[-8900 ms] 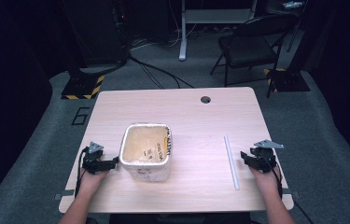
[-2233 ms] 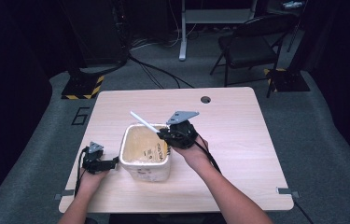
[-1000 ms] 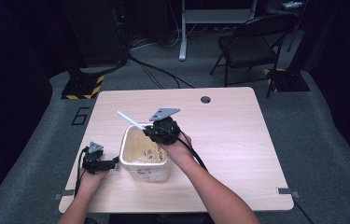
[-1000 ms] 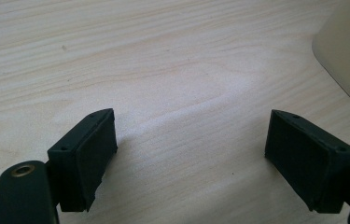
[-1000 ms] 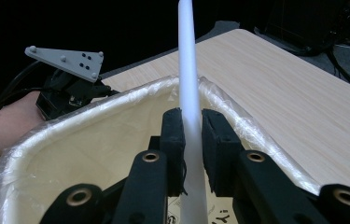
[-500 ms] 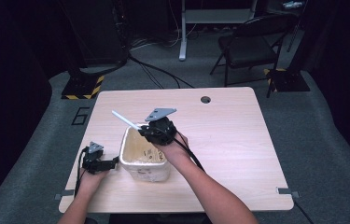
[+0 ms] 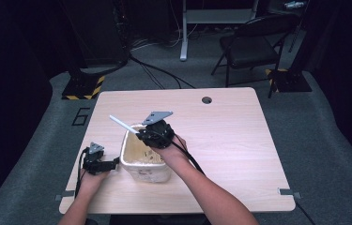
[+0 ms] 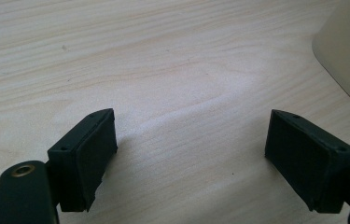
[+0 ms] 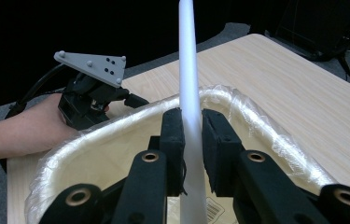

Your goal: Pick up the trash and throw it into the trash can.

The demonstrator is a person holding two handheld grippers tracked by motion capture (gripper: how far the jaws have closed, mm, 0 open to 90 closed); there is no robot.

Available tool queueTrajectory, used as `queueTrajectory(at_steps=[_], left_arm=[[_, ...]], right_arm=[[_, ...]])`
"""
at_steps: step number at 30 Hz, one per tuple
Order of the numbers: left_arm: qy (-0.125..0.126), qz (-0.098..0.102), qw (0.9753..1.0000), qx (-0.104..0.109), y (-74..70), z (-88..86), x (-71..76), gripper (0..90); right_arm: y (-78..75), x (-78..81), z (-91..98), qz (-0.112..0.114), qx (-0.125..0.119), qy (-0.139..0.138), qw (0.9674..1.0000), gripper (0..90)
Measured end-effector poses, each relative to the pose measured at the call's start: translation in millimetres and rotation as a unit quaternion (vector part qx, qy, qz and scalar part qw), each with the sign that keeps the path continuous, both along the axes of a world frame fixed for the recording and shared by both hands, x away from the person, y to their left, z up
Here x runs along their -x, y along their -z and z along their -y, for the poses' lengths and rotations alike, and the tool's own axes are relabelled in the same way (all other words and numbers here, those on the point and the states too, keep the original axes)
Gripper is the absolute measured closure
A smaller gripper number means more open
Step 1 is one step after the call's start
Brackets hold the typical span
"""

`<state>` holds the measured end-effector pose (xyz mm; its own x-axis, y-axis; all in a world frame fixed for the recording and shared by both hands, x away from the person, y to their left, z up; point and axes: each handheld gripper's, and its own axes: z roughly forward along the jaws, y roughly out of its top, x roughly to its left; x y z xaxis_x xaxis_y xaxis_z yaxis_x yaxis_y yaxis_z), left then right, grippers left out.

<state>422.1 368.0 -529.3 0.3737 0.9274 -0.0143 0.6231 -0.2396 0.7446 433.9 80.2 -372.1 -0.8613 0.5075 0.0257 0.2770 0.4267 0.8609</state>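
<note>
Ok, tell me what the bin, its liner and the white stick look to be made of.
Bin: likely plastic, smooth matte cream wall. Liner: thin clear film, crinkled and glossy over the rim. White stick: probably plastic, smooth, matte and uniform, though the look leaves it open.

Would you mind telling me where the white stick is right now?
The white stick is clamped in the right gripper above the bin's far rim in the high view, slanting up toward the table's far left.

left tongs (image 8: 189,158) gaping, right tongs (image 9: 192,135) clamped
</note>
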Motion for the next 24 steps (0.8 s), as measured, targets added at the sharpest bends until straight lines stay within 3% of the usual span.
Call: queueTrajectory(at_steps=[8,14,24], left_arm=[[0.0,0.0,1.0,0.001,0.0,0.0,0.0,16.3],[0.0,0.0,1.0,0.001,0.1,0.1,0.0,16.3],[0.0,0.0,1.0,0.001,0.0,0.1,0.0,16.3]], right_arm=[[4.1,1.8,-5.0,-0.005,0.01,-0.007,0.9999,78.1],[6.1,1.6,-3.9,-0.006,0.013,0.002,0.9999,67.4],[3.3,2.8,9.3,0.004,0.016,0.014,0.9998,60.4]])
